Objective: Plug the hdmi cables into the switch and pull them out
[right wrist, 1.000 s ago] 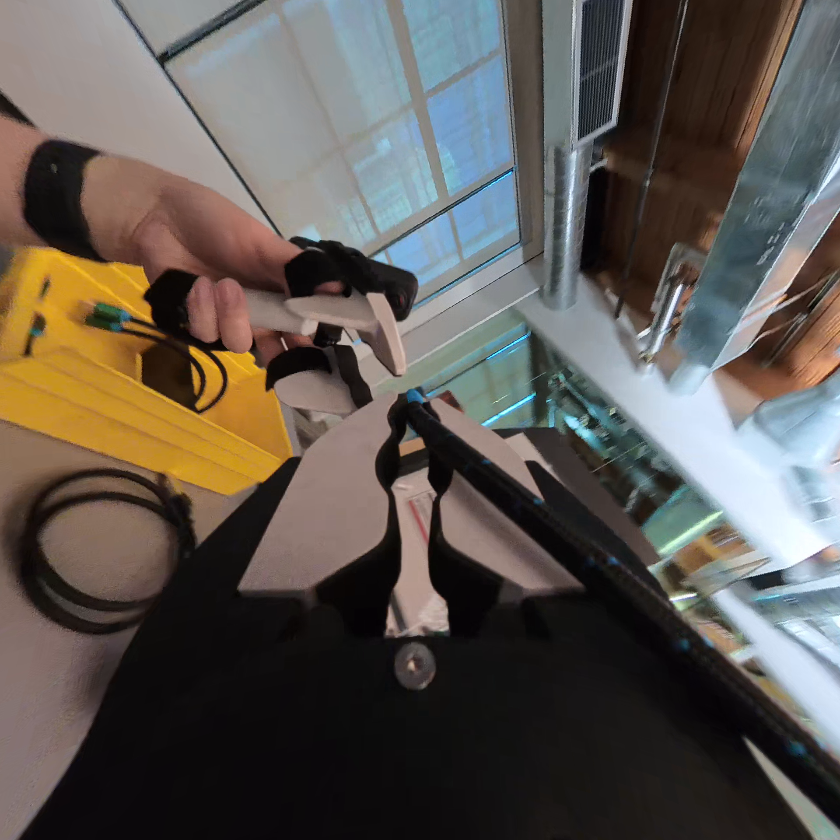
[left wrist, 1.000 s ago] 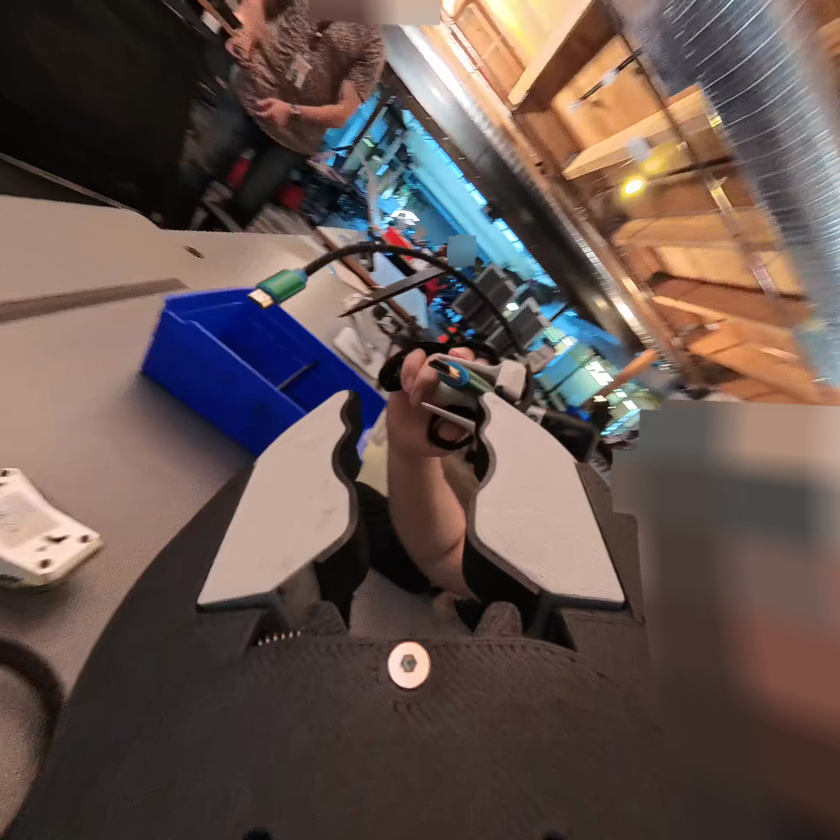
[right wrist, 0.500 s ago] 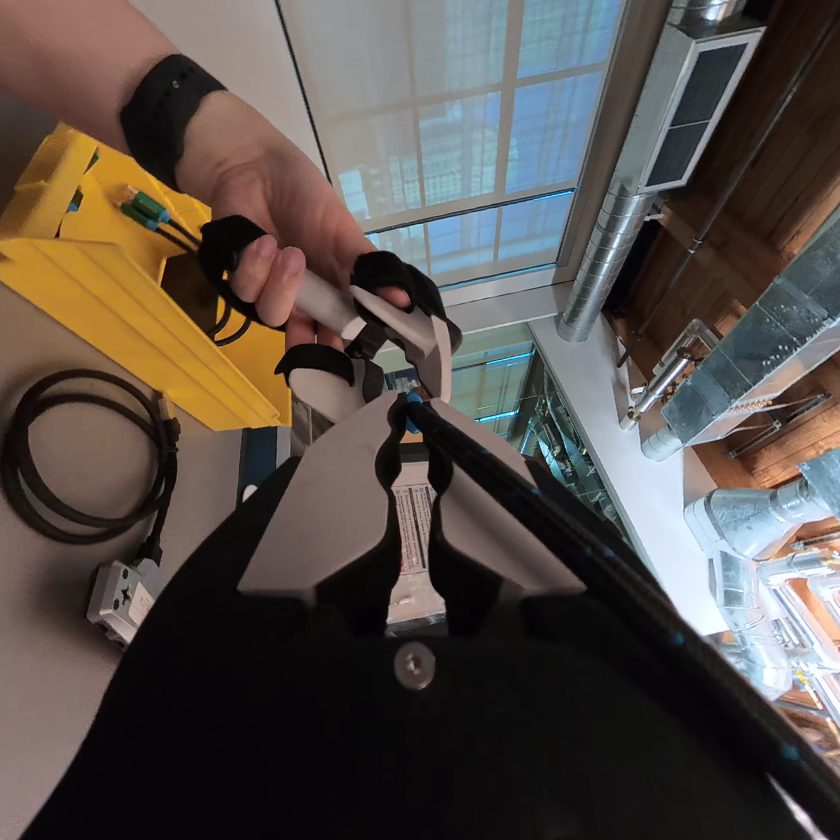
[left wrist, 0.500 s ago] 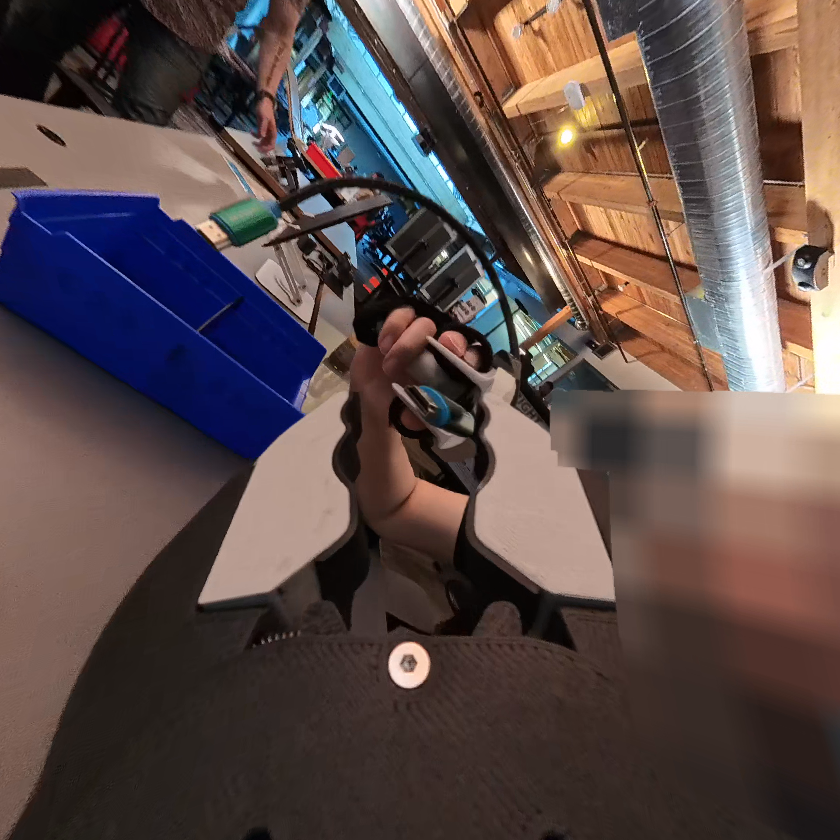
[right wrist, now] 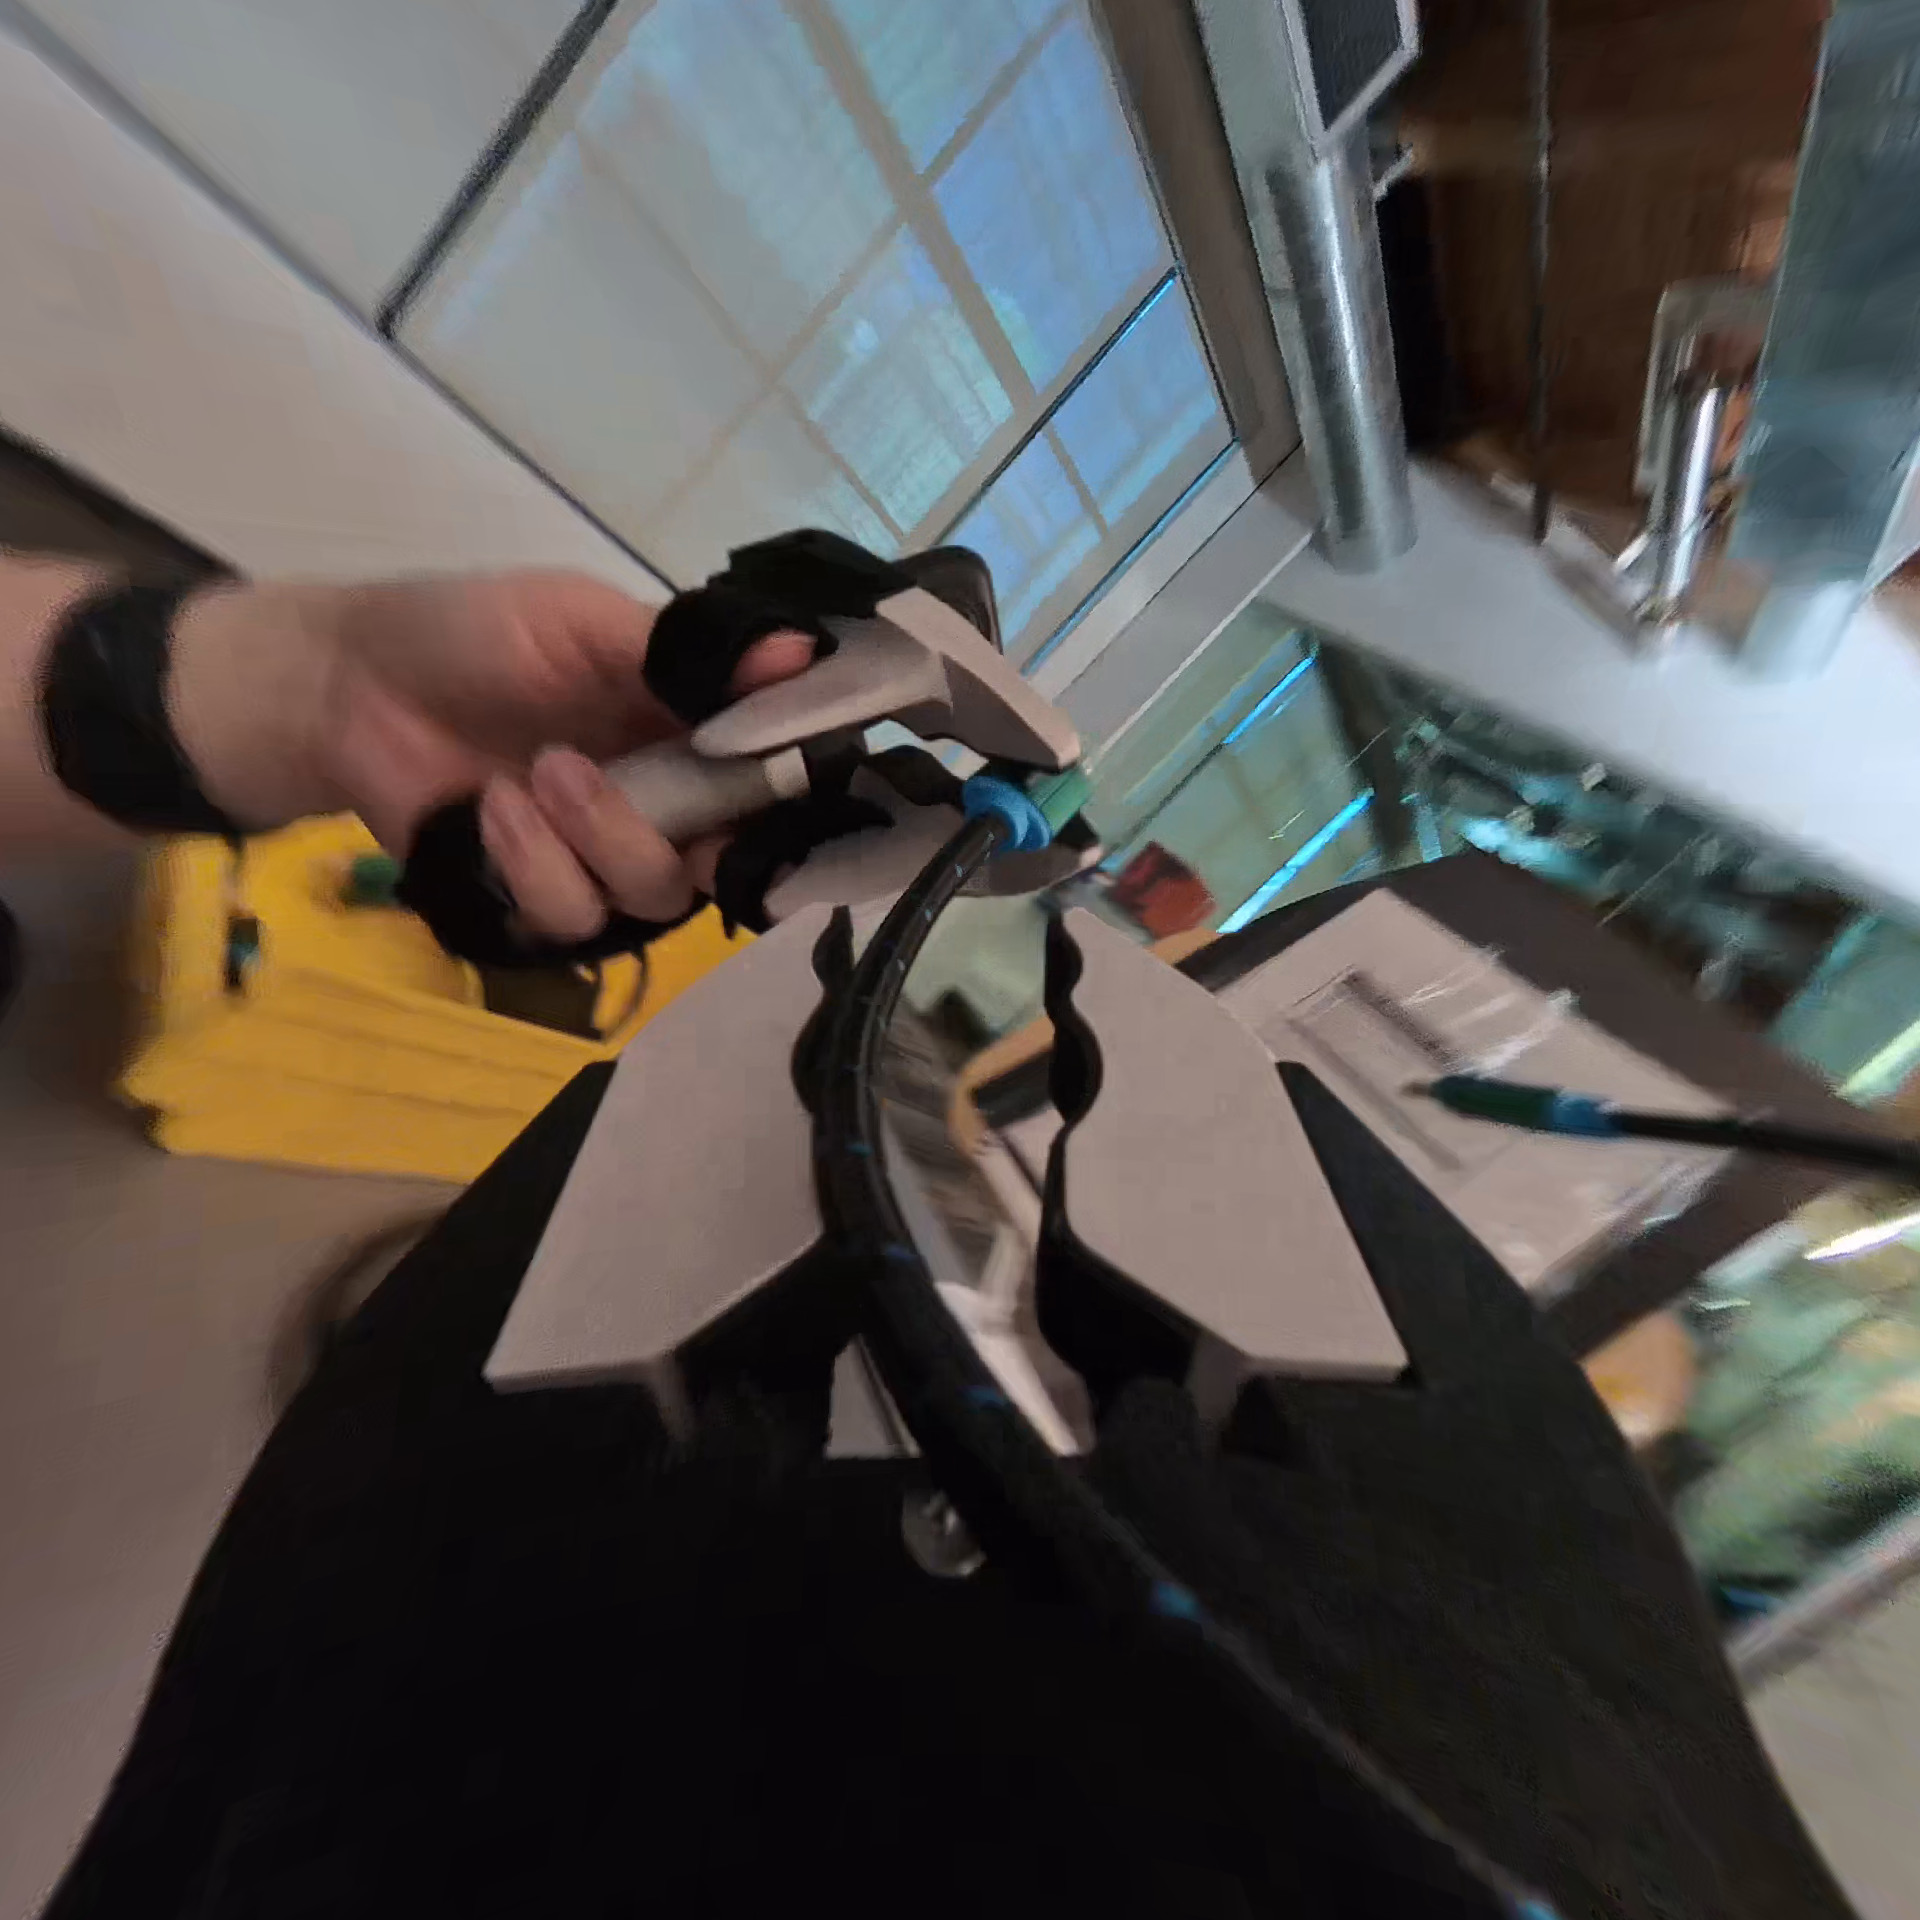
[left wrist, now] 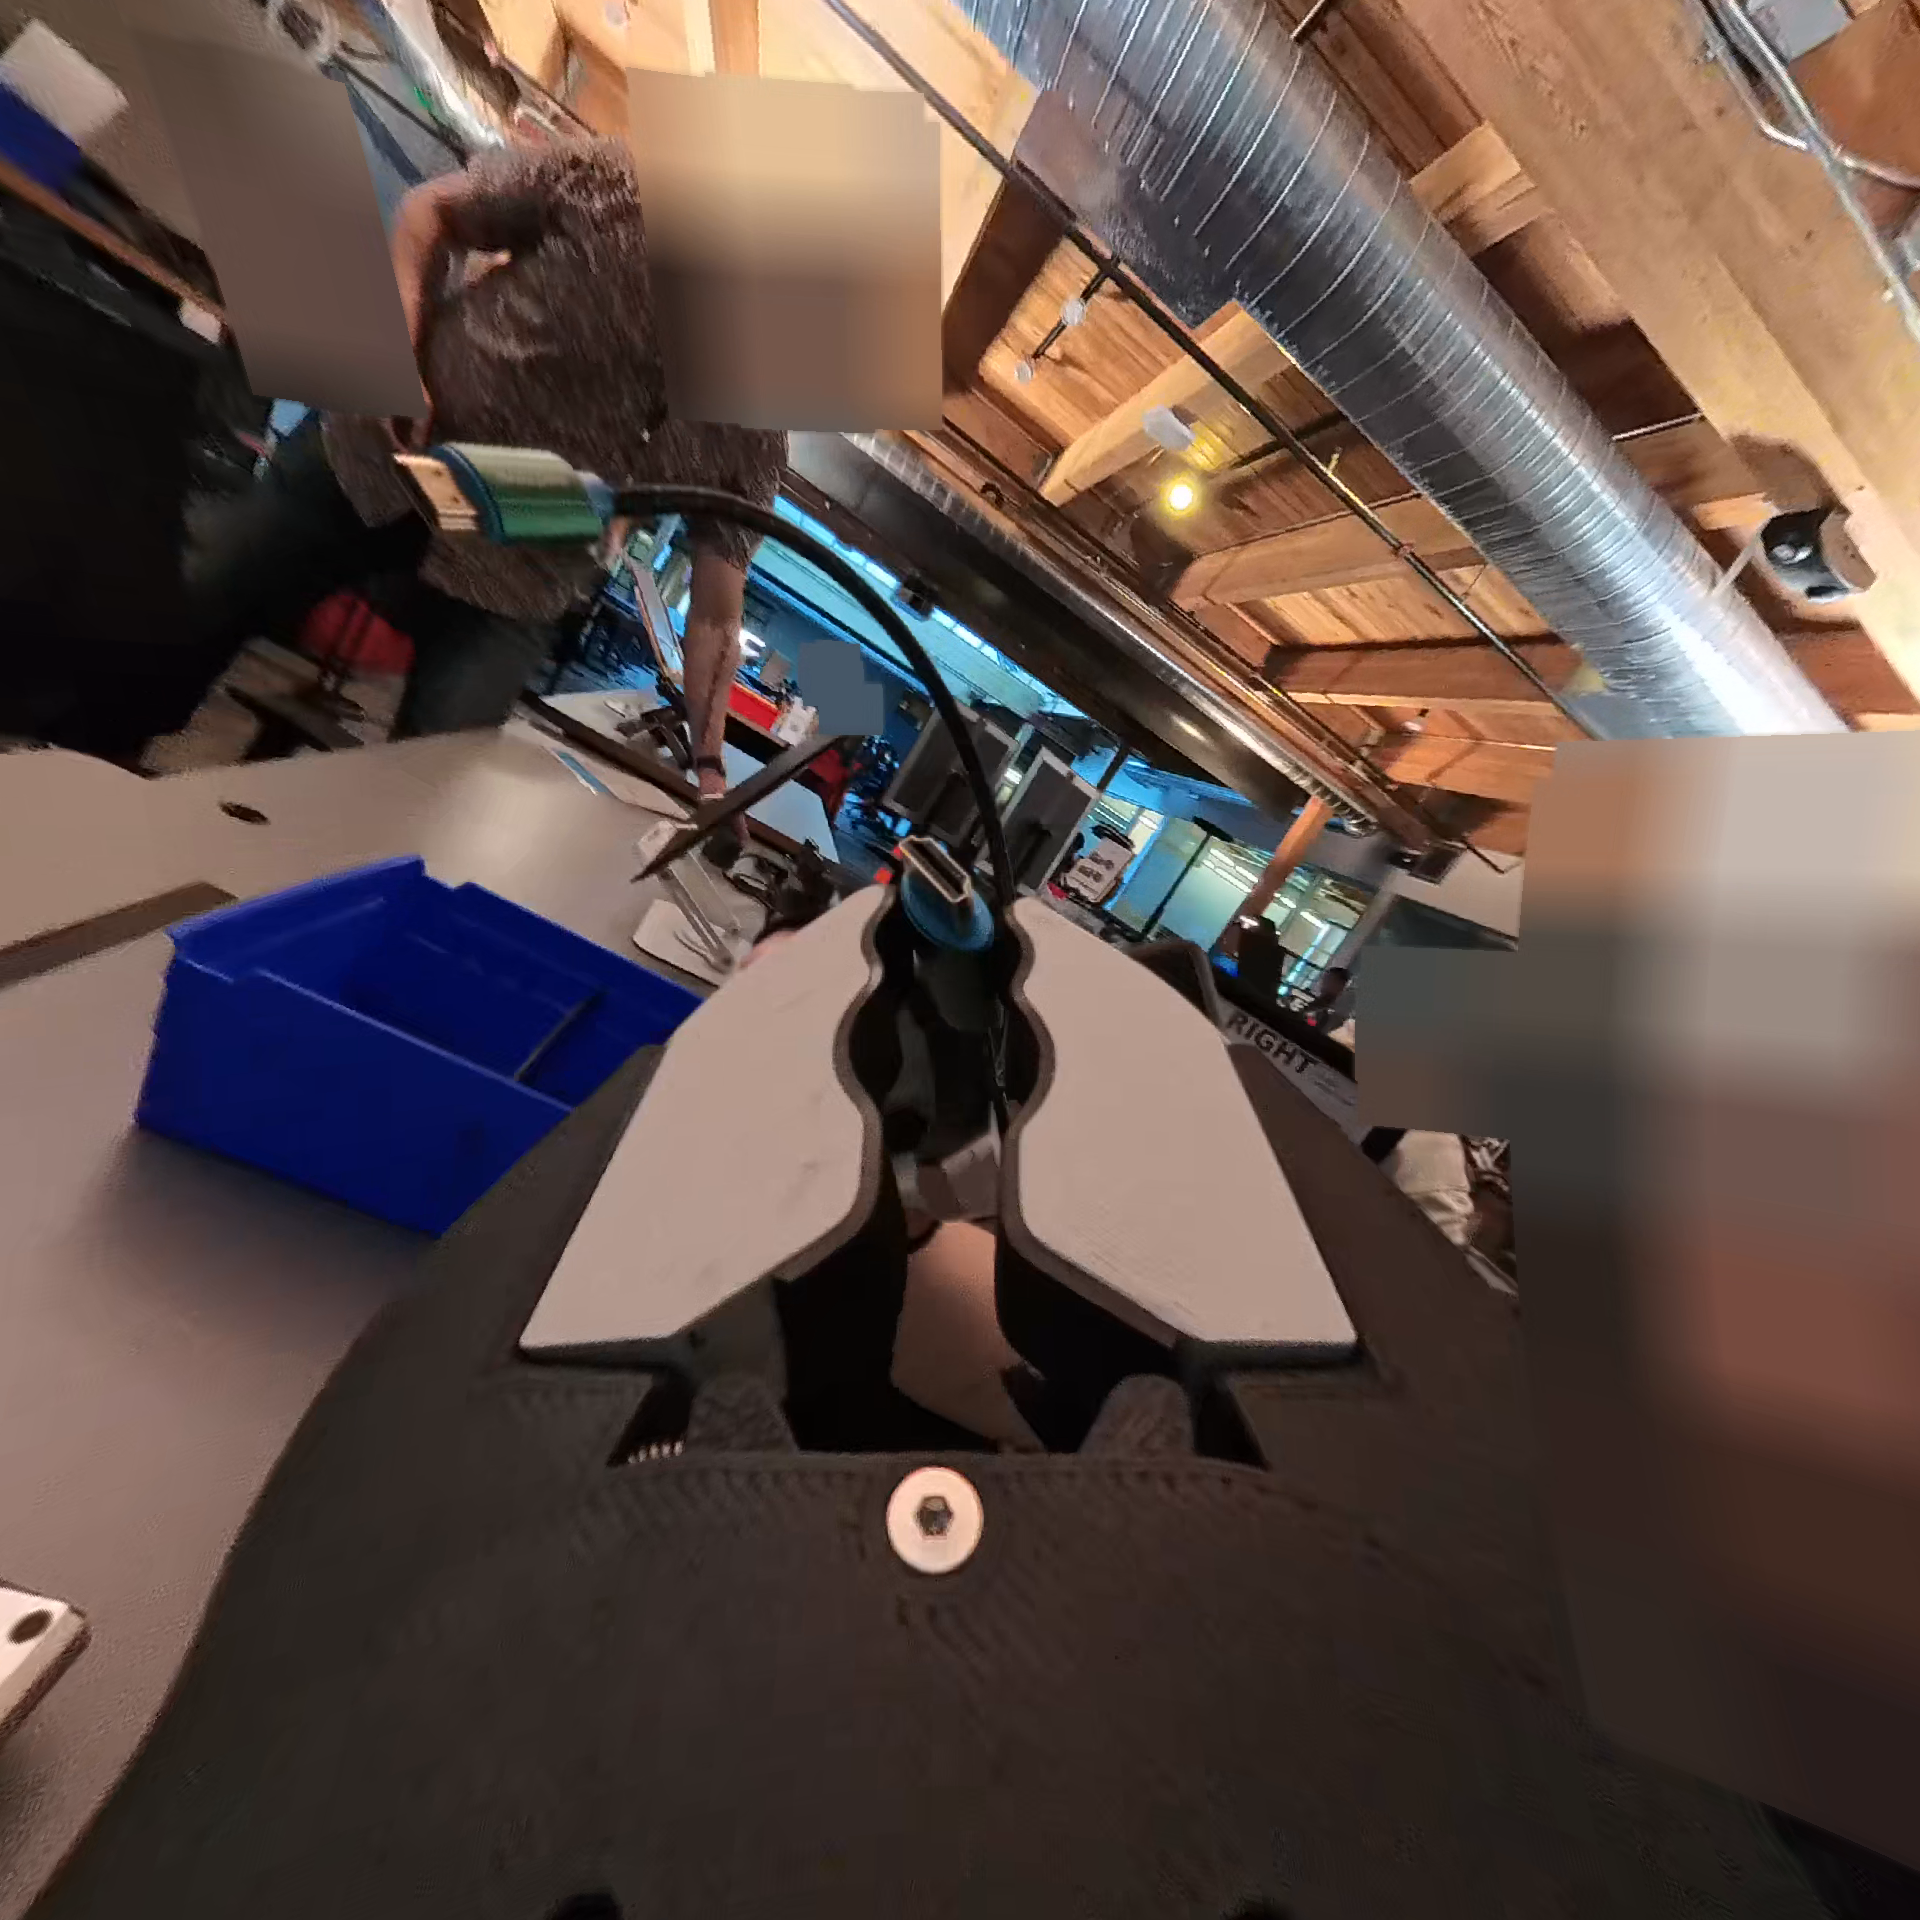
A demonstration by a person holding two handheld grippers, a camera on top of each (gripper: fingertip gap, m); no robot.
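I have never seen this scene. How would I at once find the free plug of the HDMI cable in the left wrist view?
Start at the blue bin on the grey table, then look well above it. There the green plug hangs in the air on a black cable that arcs down to the left gripper. It is held by nothing, while the blue-collared plug sits between the fingertips.

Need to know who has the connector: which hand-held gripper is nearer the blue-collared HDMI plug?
Left. The left hand-held gripper is clamped on the blue-collared HDMI plug at its fingertips. The right hand-held gripper sits farther back along the cable, which passes between its open fingers.
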